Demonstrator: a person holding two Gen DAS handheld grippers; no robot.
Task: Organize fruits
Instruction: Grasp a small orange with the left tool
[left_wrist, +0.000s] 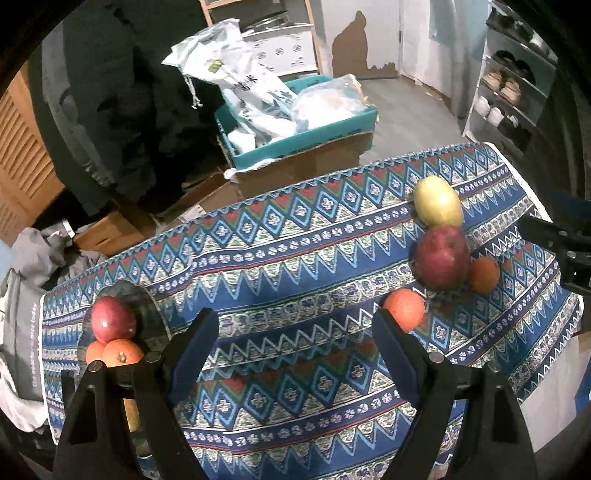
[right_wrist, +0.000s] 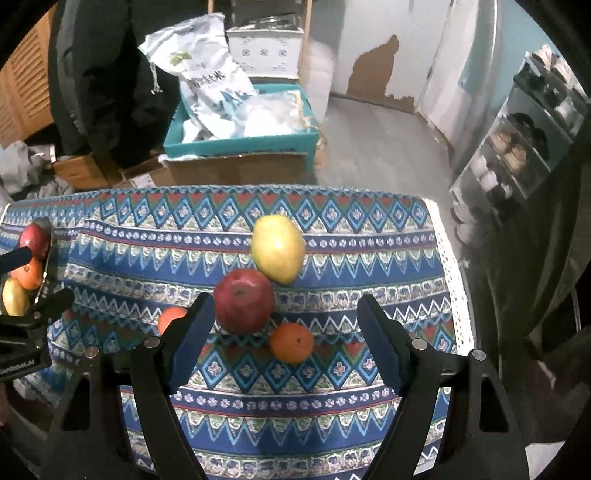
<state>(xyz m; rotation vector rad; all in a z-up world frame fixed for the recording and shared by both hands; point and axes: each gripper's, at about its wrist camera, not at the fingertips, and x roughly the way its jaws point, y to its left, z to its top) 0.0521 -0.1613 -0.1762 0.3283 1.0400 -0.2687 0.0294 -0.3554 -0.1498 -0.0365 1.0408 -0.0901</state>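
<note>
On the patterned tablecloth (left_wrist: 295, 229) lie a yellow-green pear (left_wrist: 437, 201), a red apple (left_wrist: 441, 258) and two oranges (left_wrist: 484, 275) (left_wrist: 404, 308). A glass plate (left_wrist: 149, 299) at the left holds another red apple (left_wrist: 112, 319) and two oranges (left_wrist: 122, 352). My left gripper (left_wrist: 295, 328) hangs open over bare cloth between plate and loose fruit. My right gripper (right_wrist: 288, 317) is open above the loose group: the red apple (right_wrist: 243, 301) and an orange (right_wrist: 291, 341) show between its fingers, untouched. The pear (right_wrist: 279, 247) lies just beyond; the second orange (right_wrist: 171, 317) is partly hidden by the left finger.
Past the table's far edge stands a teal tray (left_wrist: 295, 140) of white bags on a cardboard box. A shoe rack (left_wrist: 506, 92) is at the right and a dark coat (left_wrist: 122, 92) hangs at the left. In the right wrist view the plate (right_wrist: 48, 254) also holds a yellow pear (right_wrist: 14, 297).
</note>
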